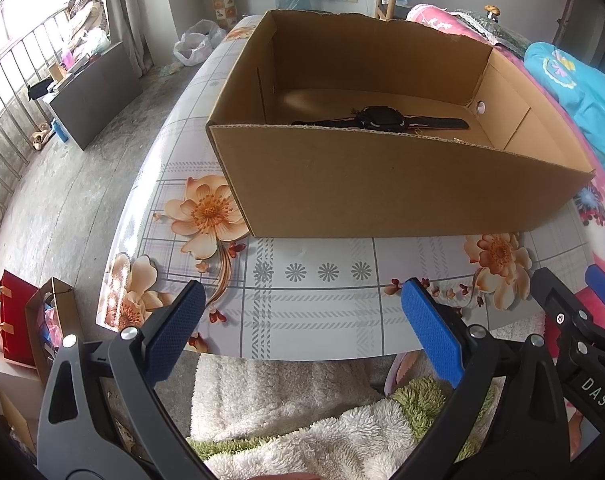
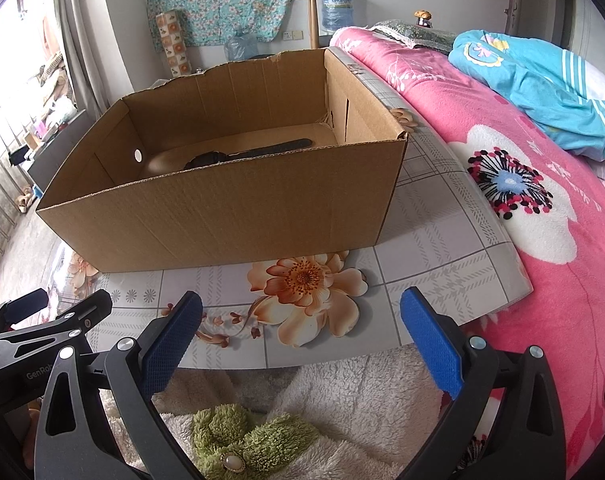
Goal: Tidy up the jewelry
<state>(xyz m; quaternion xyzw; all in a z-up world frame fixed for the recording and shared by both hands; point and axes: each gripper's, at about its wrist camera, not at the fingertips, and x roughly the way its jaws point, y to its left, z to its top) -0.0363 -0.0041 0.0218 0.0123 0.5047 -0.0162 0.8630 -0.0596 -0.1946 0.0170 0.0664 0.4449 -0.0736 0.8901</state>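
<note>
An open cardboard box (image 1: pixel 382 184) stands on the floral table; it also shows in the right wrist view (image 2: pixel 230 208). A black watch (image 1: pixel 382 119) lies flat on the box floor, also seen in the right wrist view (image 2: pixel 238 154). A thin gold piece (image 1: pixel 420 131) lies by the watch strap. My left gripper (image 1: pixel 302 300) is open and empty above the table's near edge. My right gripper (image 2: pixel 302 308) is open and empty, to the right of the left one, also at the near edge. The right gripper's side shows in the left wrist view (image 1: pixel 574 320).
The floral tablecloth table (image 1: pixel 310 300) has its near edge just under both grippers. A pink blanket (image 2: pixel 542 200) with a blue garment (image 2: pixel 542 80) lies right of the table. A white fleece and a green fuzzy piece with a pearl brooch (image 2: pixel 232 462) lie below.
</note>
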